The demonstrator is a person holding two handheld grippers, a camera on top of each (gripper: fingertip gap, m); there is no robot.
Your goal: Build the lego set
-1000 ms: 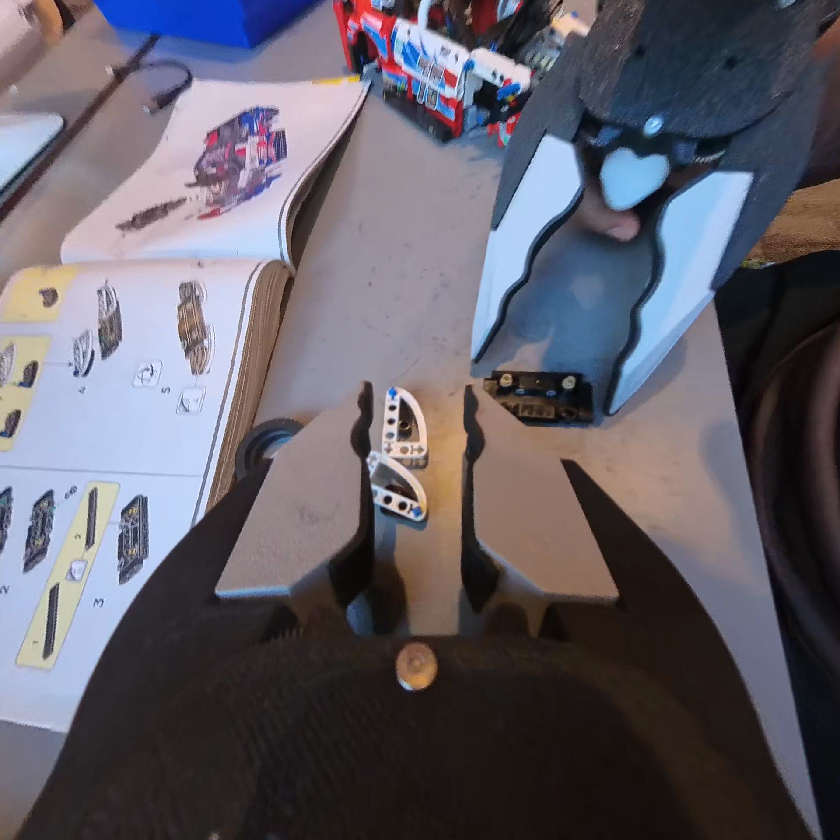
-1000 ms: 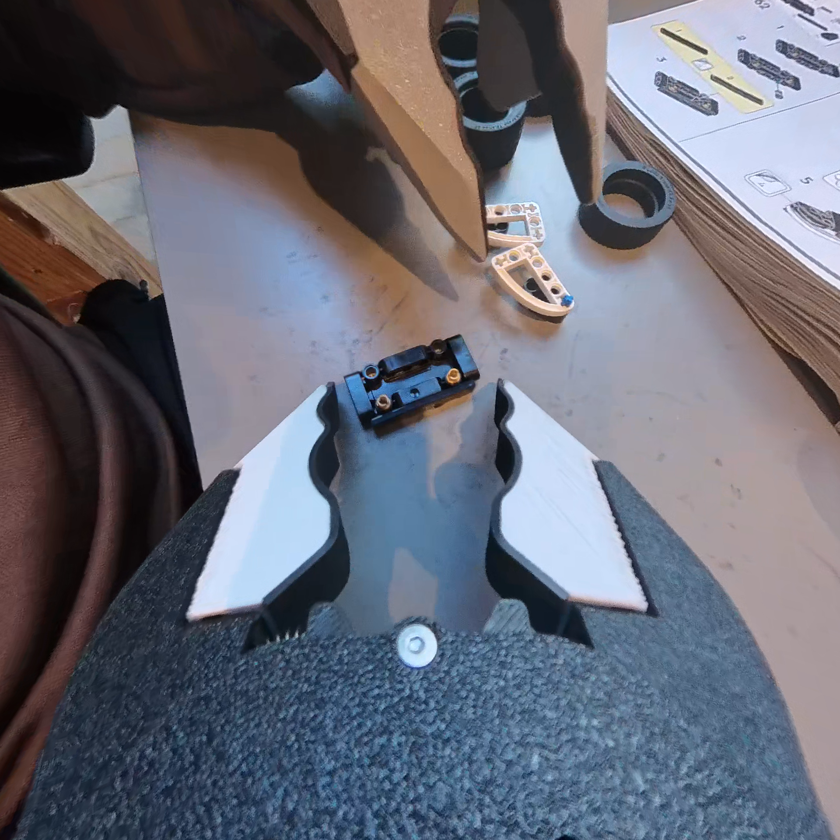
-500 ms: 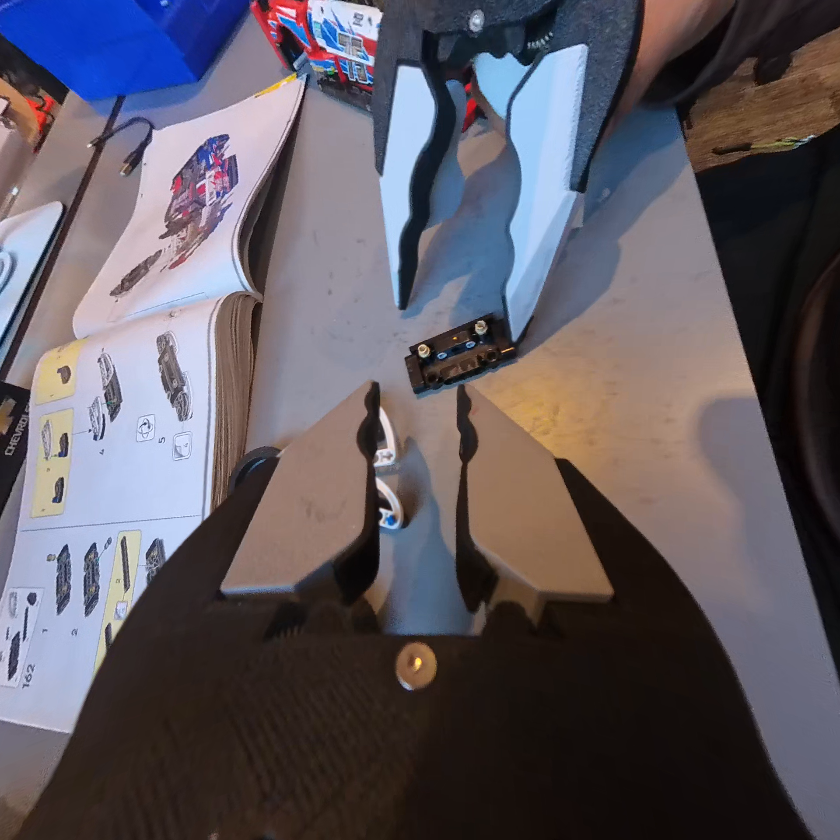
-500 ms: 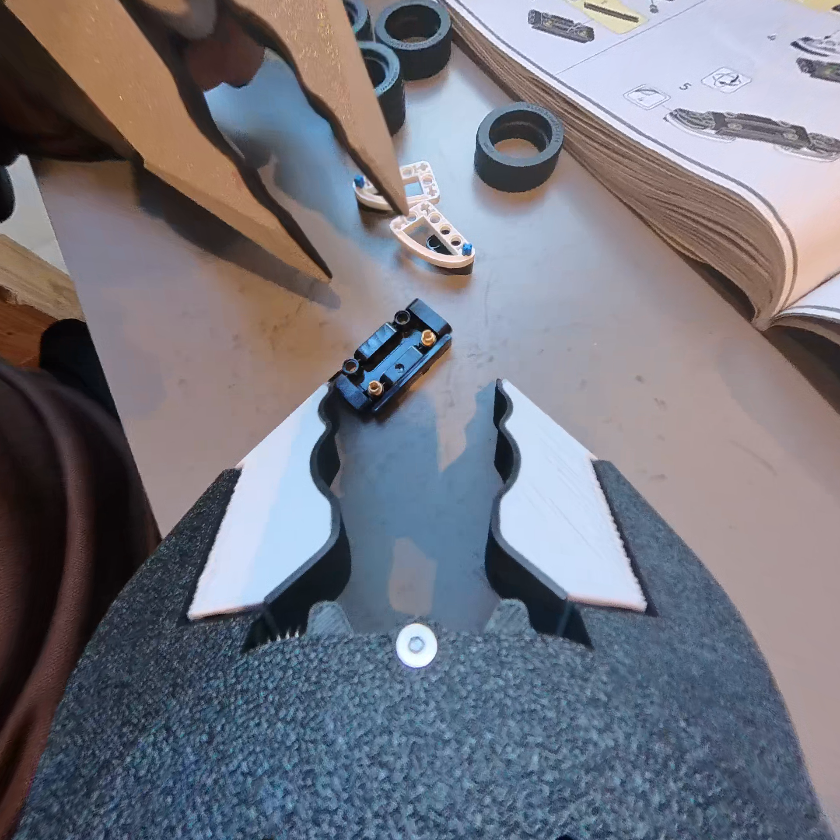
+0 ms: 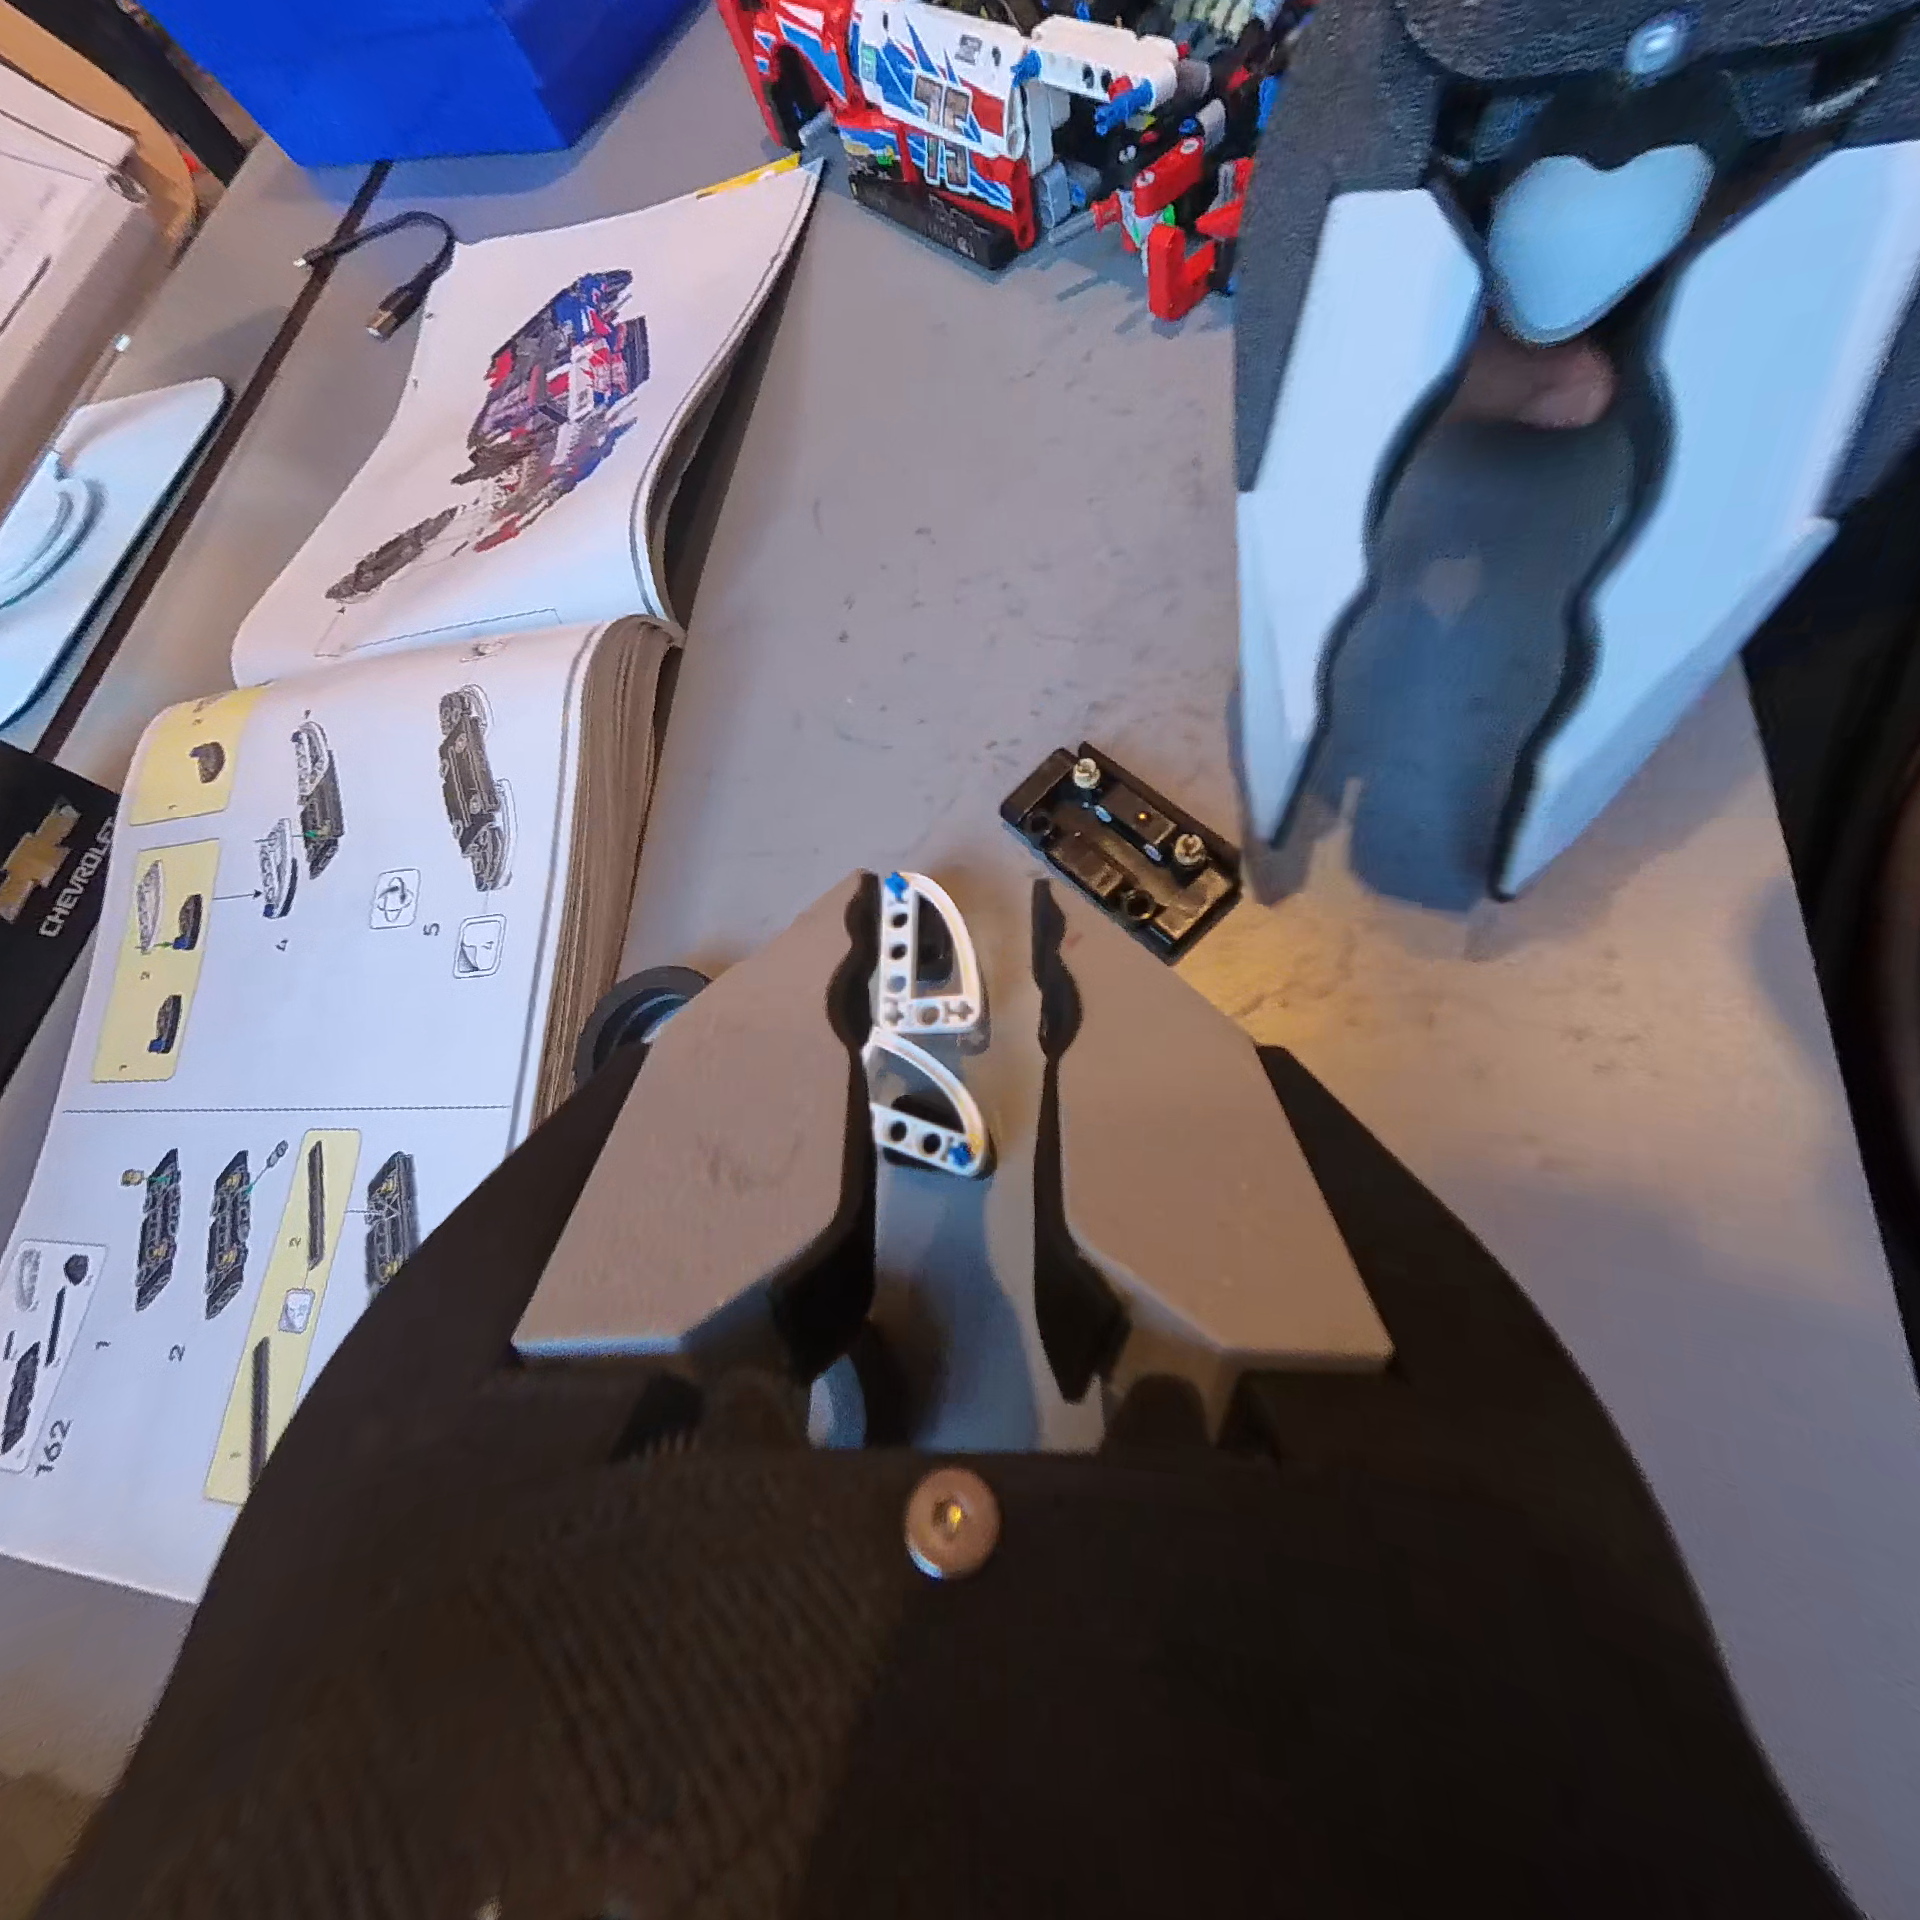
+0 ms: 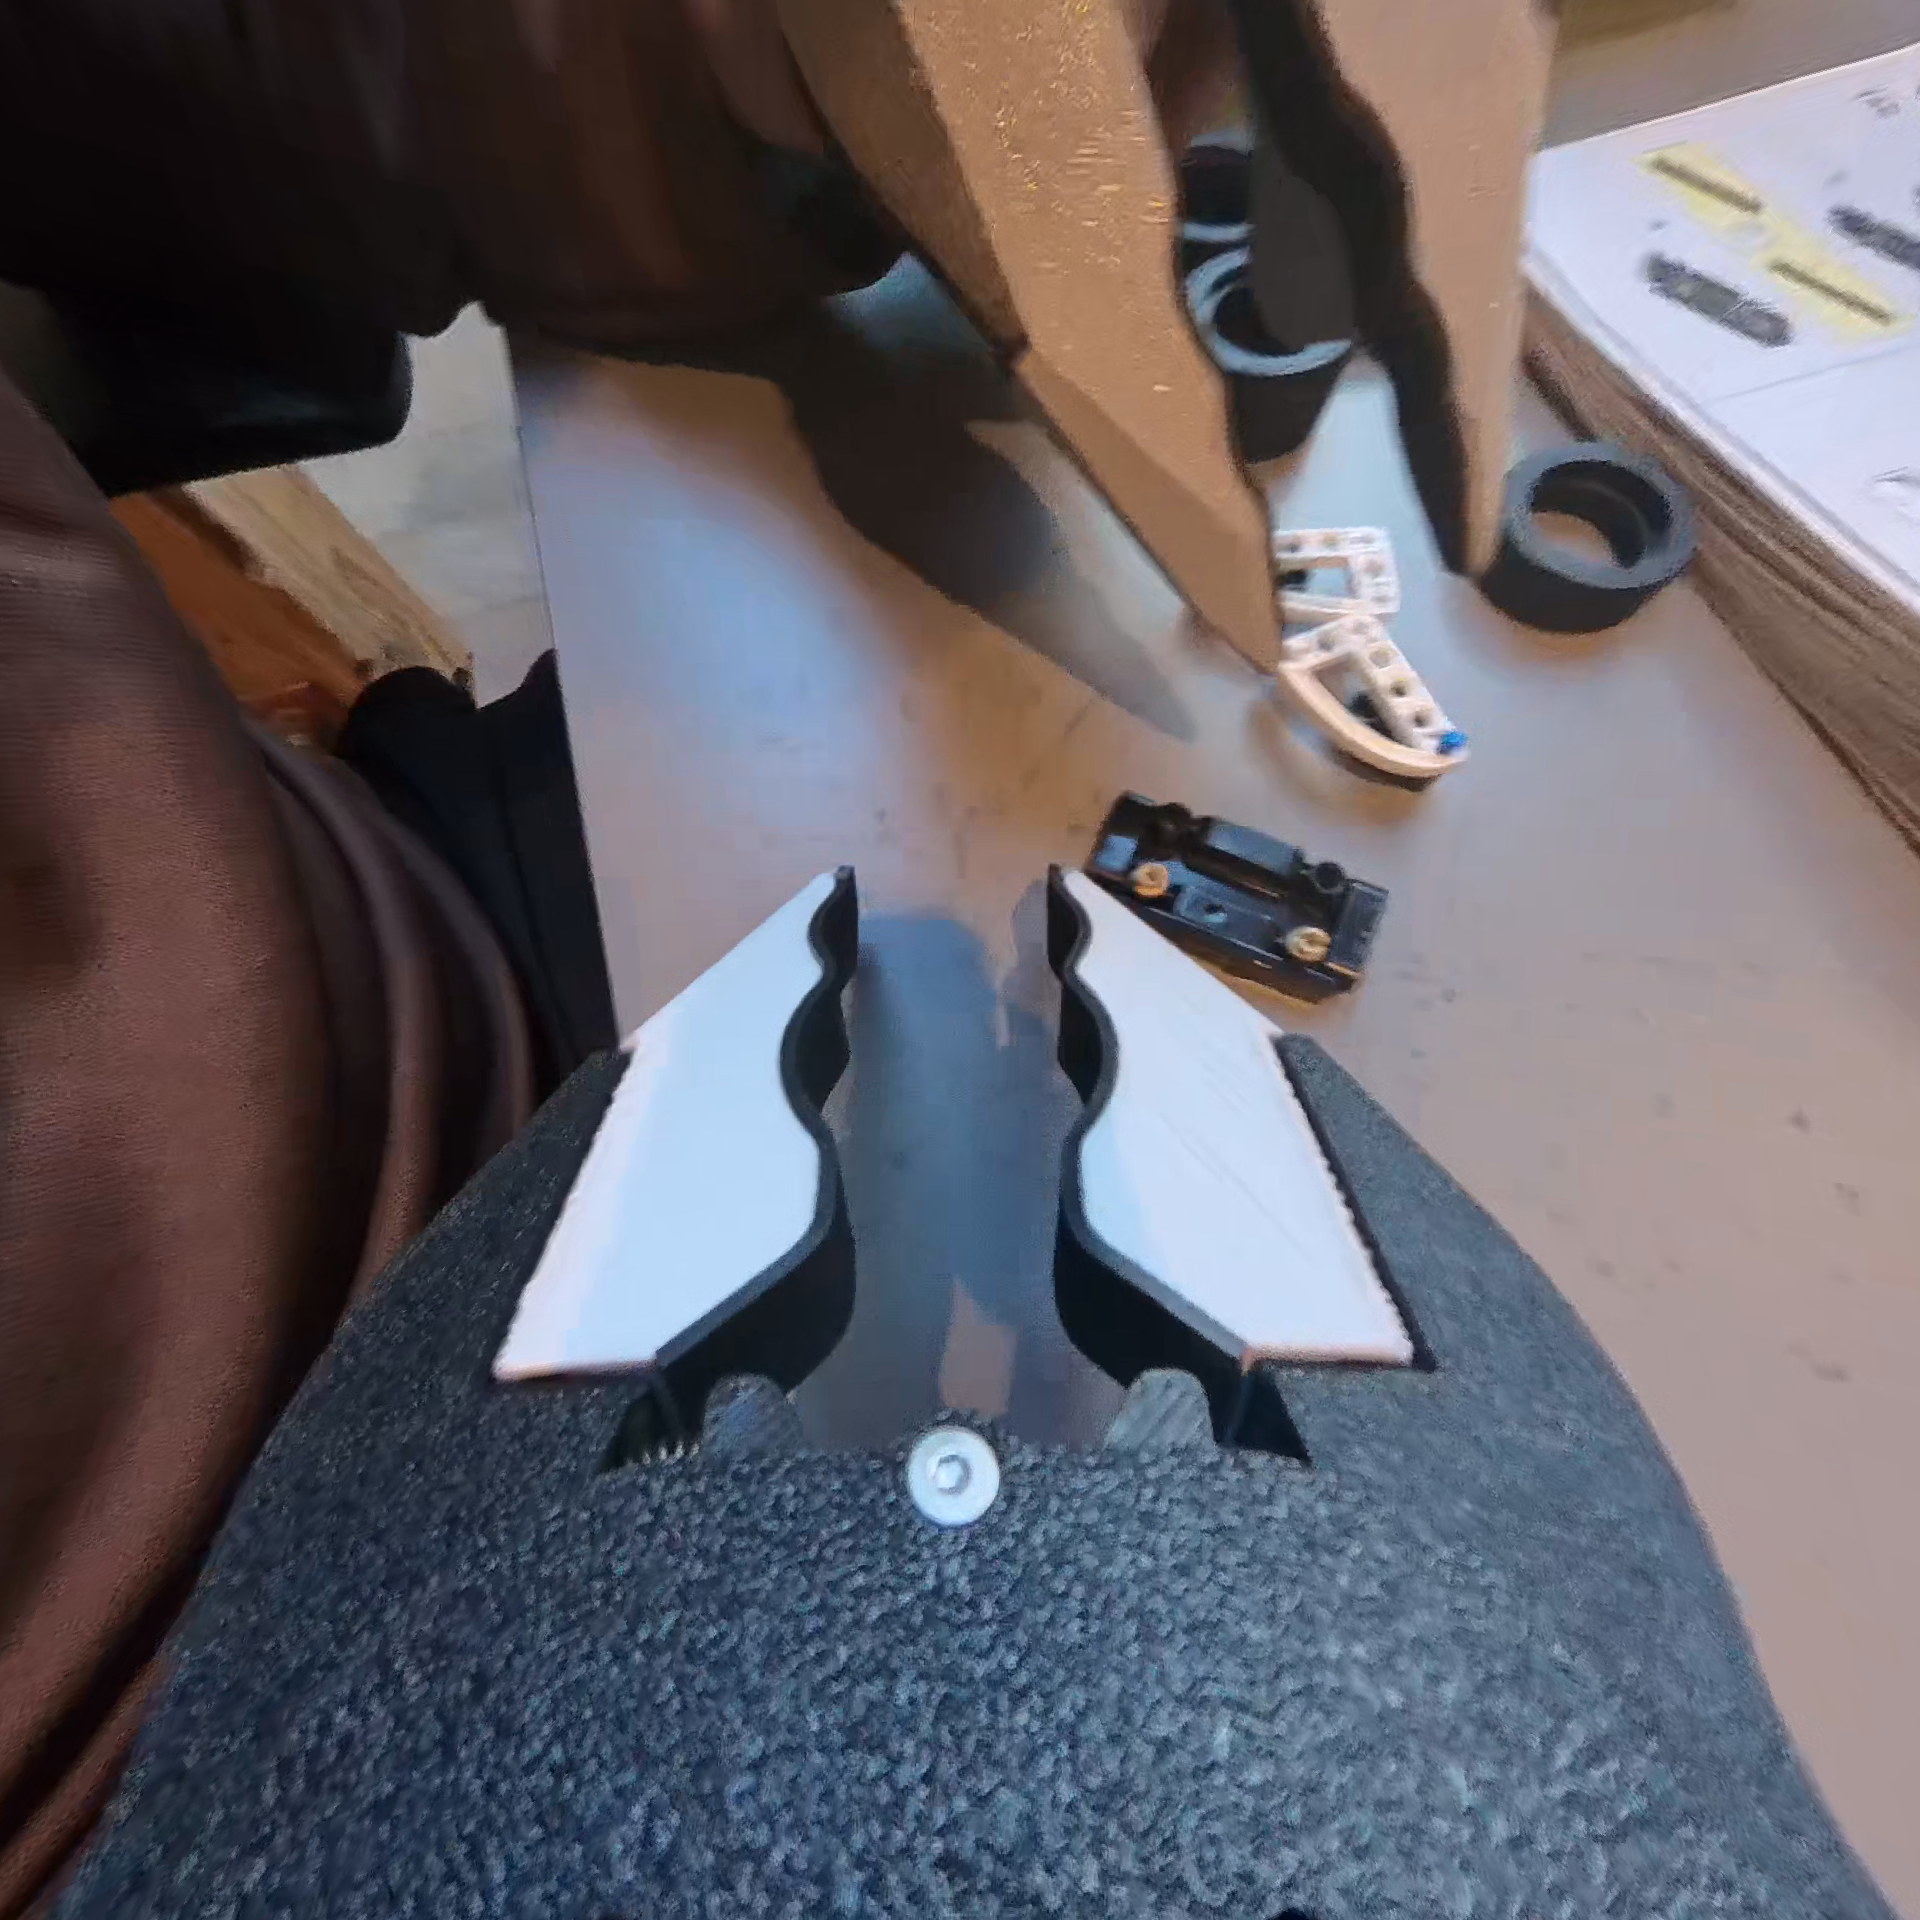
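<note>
Left wrist view: left gripper (image 5: 951,883) jaws spread over two white curved pieces (image 5: 928,1023), nothing pinched; right gripper (image 6: 951,883) spread beside black block (image 6: 1242,909); pickup step, next lower, close.

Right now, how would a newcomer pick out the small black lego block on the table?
Start at the open instruction book on the grey table. Past its page edge lie two white curved pieces; the black block lies flat just beyond them. It is rectangular, dark, with small tan pins on top.

Bare table (image 5: 935,520) ahead; open instruction book (image 5: 343,935) blocks left; black tire (image 6: 1595,540), white pieces (image 5: 925,997), black assembly (image 5: 1122,847) crowd centre.
</note>
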